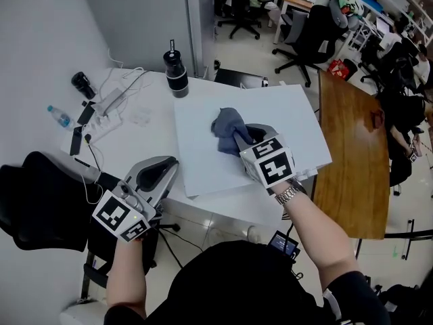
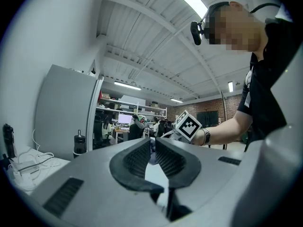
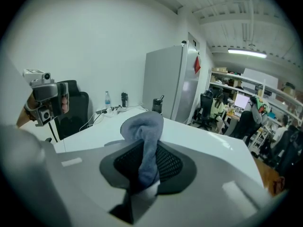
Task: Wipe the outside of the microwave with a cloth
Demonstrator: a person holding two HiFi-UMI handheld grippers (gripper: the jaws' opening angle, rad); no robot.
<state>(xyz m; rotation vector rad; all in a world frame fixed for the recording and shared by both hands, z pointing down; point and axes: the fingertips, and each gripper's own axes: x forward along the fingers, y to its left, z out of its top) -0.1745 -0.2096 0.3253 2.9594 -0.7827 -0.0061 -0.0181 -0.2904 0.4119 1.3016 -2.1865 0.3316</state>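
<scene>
Right gripper view shows cloth [image 3: 142,124] pinched between right tongs [image 3: 147,148].

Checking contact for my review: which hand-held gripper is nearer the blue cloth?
Right. The right hand-held gripper clamps the cloth; the left hand-held gripper is apart, beside the microwave.

"What's the cloth [image 1: 226,127] like from your end?"

"Soft, matt blue-grey fabric, creased. The microwave [image 1: 196,147] top I see is smooth white, with a faint sheen."

"And the right gripper [image 1: 238,139]?"

"Matt grey plastic shell. The pads [image 3: 168,163] are black and mesh-textured, and look rubbery. The table [image 1: 352,154] past the microwave's right edge is polished brown wood. My watch band [image 1: 289,195] looks like metal."
</scene>
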